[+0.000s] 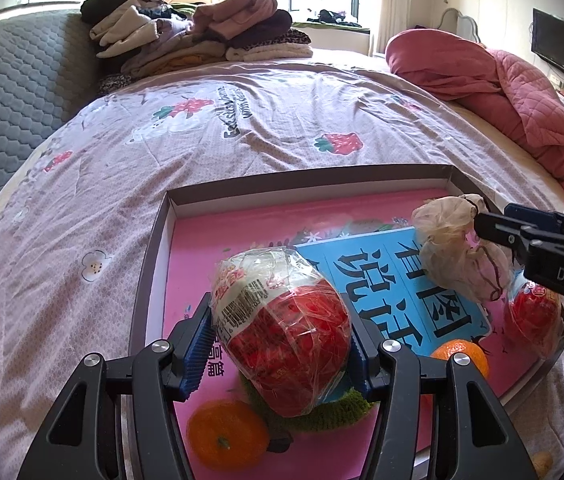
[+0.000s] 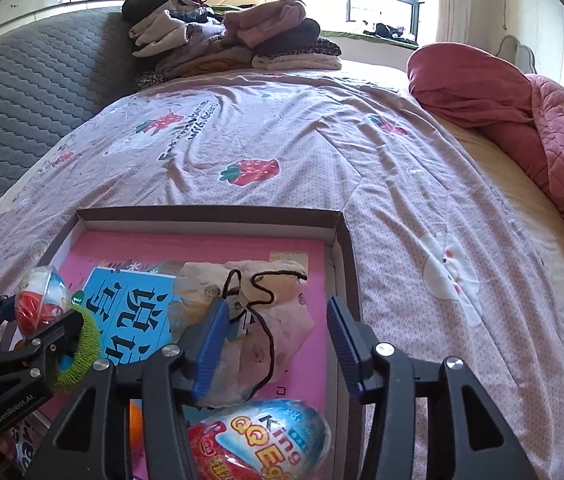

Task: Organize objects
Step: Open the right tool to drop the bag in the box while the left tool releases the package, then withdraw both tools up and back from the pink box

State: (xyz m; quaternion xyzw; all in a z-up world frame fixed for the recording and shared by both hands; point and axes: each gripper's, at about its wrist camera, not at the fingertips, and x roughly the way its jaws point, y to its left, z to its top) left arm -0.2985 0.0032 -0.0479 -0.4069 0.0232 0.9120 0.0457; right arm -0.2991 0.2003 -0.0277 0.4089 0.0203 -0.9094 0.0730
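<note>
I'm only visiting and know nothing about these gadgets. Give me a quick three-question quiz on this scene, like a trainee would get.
1. True or false: the left gripper is shut on the egg.
2. How many oranges lie in the tray?
3. What shows between the open jaws of the right gripper?
A. pouch
B. book
C. scrunchie

Key: 1 true; 2 two; 3 A.
</note>
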